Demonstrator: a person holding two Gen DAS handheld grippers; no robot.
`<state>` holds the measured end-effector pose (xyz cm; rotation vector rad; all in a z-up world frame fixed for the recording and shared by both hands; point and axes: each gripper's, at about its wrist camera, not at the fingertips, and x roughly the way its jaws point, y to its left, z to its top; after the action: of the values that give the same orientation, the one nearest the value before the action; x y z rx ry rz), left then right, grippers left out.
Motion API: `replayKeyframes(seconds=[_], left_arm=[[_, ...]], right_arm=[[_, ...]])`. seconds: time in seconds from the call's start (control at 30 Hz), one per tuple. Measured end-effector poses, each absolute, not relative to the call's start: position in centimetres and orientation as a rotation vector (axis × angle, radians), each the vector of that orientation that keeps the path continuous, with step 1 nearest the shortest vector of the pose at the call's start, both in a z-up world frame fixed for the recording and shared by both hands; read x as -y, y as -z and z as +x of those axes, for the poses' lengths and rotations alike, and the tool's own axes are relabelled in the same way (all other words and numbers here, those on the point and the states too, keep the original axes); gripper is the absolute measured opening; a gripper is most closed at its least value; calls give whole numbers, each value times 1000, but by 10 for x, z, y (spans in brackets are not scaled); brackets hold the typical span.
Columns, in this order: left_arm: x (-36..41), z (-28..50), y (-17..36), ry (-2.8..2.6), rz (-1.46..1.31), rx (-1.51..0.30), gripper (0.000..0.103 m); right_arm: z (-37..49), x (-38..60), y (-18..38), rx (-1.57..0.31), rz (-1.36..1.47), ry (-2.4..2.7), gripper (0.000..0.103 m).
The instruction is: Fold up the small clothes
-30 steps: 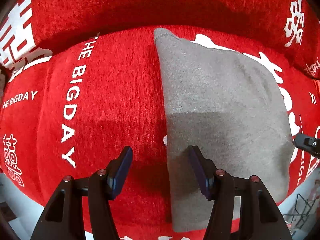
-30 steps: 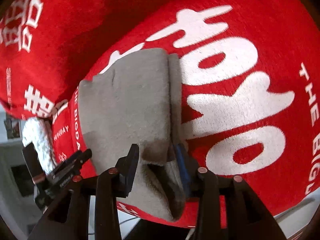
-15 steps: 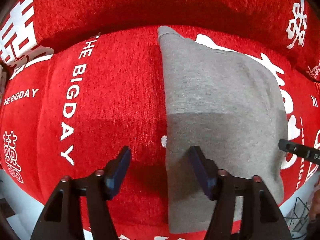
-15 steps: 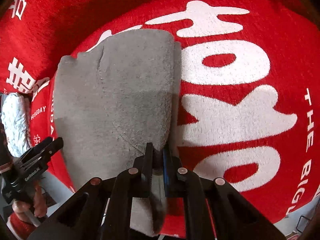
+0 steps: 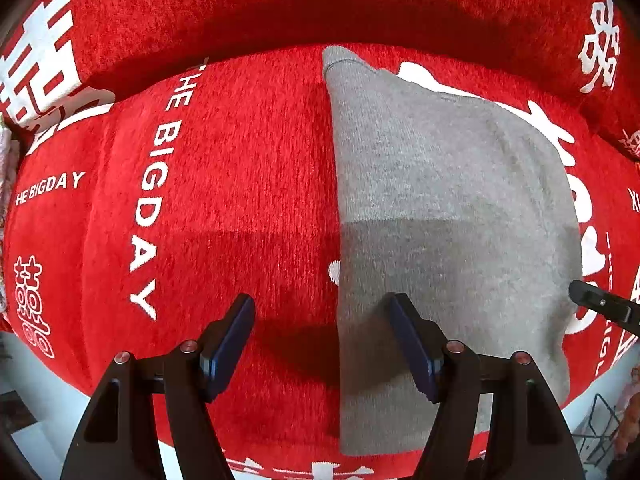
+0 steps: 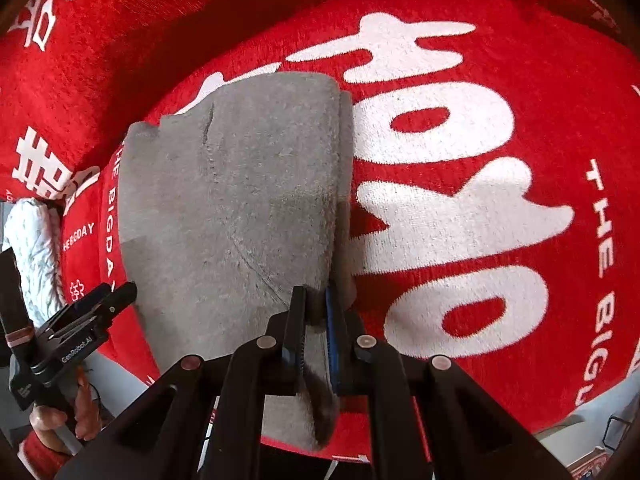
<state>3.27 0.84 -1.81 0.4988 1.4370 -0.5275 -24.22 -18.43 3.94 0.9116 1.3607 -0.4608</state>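
Red blanket [image 6: 480,240]: right tool [image 6: 316,304] now pinches grey garment [image 6: 240,208].

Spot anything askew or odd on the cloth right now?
Nothing damaged. The grey garment lies folded on the red blanket, its right edge bunched in the shut right gripper. The left gripper is open, straddling its left edge.

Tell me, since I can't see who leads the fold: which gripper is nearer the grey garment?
Right. The right gripper is clamped on the grey garment at its edge; the left gripper stands open, straddling the opposite edge.
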Motion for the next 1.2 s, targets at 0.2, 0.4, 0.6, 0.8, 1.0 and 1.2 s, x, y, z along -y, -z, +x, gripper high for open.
replayKeyframes(seconds=[0.2,0.4,0.6,0.8,1.0,1.2], left_arm=[[-17,22,14,539,503,-1451,71],[-29,-4,26,552,569,-1514,71],[-31,-22,35,556,620,-1541,71],[-32,-24,32,545,618,-1556,71],[-31,-26,24,552,616,-1553,71],[-30,-27,15,560,613,-1561,71]], right_arm=[[-262,165,-56,-1325,1000,384,31],[-280,133,-31,-1453,996,404,12],[-305,145,-5,-1401,1182,503,13],[-307,143,-10,-1416,1176,519,17],[-303,137,-21,-1432,1154,510,22],[-301,134,-36,-1456,1108,512,25]])
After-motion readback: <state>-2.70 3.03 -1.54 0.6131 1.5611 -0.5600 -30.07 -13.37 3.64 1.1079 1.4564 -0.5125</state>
